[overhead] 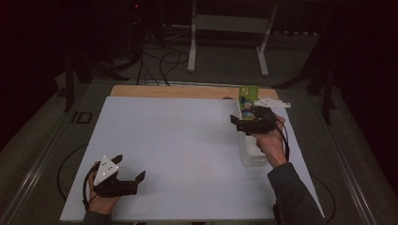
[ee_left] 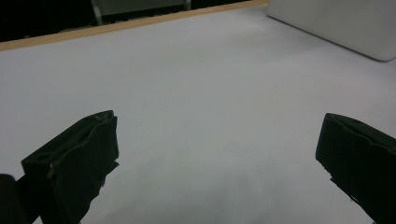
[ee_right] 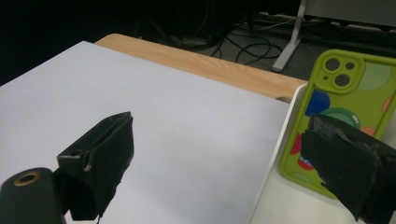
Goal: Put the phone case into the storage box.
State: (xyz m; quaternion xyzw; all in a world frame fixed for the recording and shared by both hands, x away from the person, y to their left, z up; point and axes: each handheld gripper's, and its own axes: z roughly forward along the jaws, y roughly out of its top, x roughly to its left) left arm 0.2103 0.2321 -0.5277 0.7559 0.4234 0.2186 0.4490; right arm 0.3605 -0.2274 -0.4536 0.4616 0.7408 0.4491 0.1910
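A green phone case (overhead: 248,99) (ee_right: 355,93) with coloured circles stands upright at the far end of a white tray (overhead: 251,157) (ee_right: 275,154). A hand holds my right gripper (overhead: 245,116) (ee_right: 219,126) open just in front of the case. Its left jaw hangs over the white board and its right jaw is inside the tray, close to the case's lower part. Nothing sits between the jaws. My left gripper (overhead: 129,168) (ee_left: 217,154) rests open near the front left corner of the white board (overhead: 187,150), with only bare board between its jaws.
The tray (ee_left: 345,28) lies along the board's right side. A wooden table edge (overhead: 178,91) shows behind the board. On the floor beyond stand a white metal frame (overhead: 230,28) and loose cables (overhead: 159,61). Dark stands flank the table.
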